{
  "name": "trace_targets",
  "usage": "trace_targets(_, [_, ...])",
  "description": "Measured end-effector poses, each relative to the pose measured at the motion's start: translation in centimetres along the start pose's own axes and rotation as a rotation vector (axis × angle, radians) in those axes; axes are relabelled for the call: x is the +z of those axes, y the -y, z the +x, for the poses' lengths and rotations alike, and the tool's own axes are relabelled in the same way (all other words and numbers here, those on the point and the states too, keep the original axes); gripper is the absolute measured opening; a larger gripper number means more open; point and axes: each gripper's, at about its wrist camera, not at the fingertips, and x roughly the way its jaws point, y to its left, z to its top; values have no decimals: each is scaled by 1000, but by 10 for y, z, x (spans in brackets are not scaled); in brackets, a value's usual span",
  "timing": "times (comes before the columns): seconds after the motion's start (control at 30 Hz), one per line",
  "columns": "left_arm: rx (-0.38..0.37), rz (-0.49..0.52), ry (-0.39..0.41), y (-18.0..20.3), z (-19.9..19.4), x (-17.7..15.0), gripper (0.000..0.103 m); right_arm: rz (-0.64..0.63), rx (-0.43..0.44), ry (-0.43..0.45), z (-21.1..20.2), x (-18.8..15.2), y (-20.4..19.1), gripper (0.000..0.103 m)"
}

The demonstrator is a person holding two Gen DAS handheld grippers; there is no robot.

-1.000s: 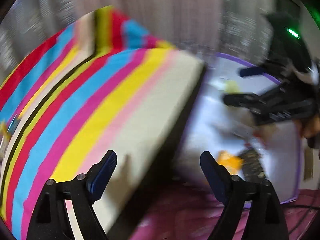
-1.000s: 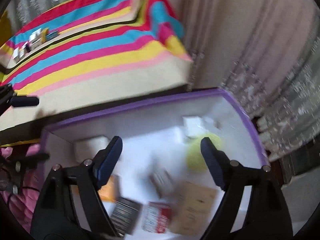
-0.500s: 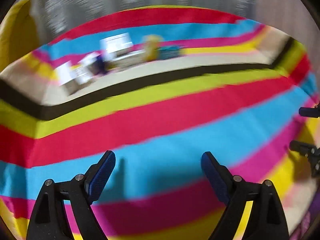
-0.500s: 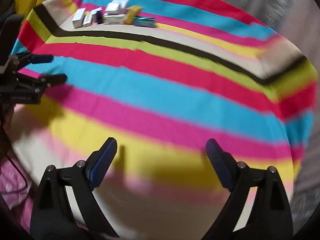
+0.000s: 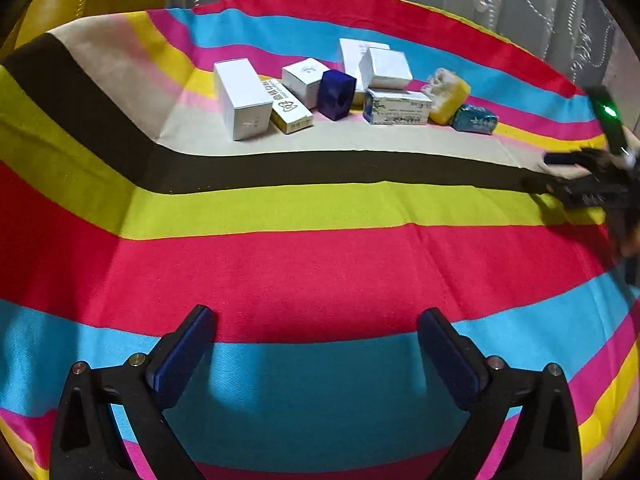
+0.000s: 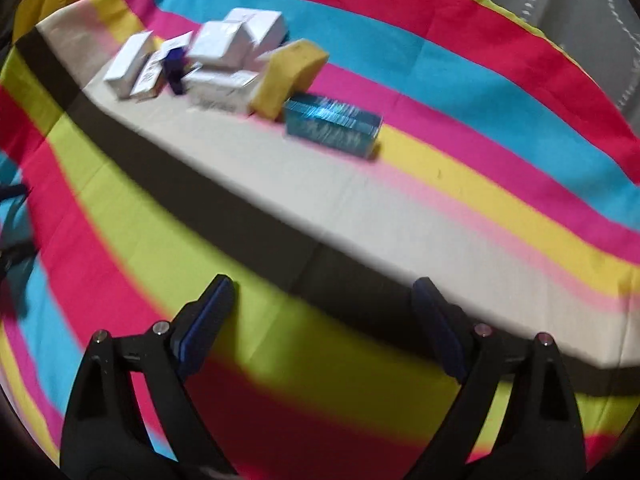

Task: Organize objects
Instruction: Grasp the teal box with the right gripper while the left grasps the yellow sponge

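**Boxes bunched up at the far end, both grippers empty**

Boxes and a sponge sit in one tight cluster on the pale stripe of the striped cloth (image 5: pixel 320 264), way over at the far side, well apart from both grippers. Going left to right in the left wrist view: a tall white box (image 5: pixel 242 98), a yellow and white carton (image 5: pixel 290 109) lying right against it, a small white cube box (image 5: pixel 306 80), a dark blue box (image 5: pixel 337 94) standing upright, and a larger white box (image 5: pixel 352 54) at the back. In front of that one, a white box (image 5: pixel 386 67) is stacked on a long printed carton (image 5: pixel 398 107). Next comes the yellow sponge (image 5: pixel 450 98), then a shiny teal packet (image 5: pixel 475 119) just beside it at the right end of the row.

Left gripper (image 5: pixel 316 344) is spread wide over the red and blue stripes with nothing between its fingers; the jaws have just been opening further. Right gripper (image 6: pixel 322 316) is also wide apart and empty, jaws just been opening too, hanging over the green and black stripes. Its view is pretty blurry, but the teal packet is the nearest thing to it there.

You can also spot the right gripper at the right edge of the left view, over the black stripe.
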Motion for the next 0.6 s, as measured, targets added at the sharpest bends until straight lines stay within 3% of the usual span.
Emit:
trace_targets(0.2, [-7,-4,-4,-1,0,0,103,-99,96,19,41,48,29,95])
trace_targets(0.4, [-6,-10,-5,-1,2,2,103,-267,255,20,64,79,30,95])
trace_targets(0.47, [-5,-12,-5,-1,2,3,103,-266,313,23,64,80,32,83])
trace_targets(0.53, [-5,-14,-5,0,3,3,103,-256,317,57,54,74,32,32])
trace_targets(0.6, [-2,-15,-5,1,3,3,103,-245,307,51,43,60,27,33])
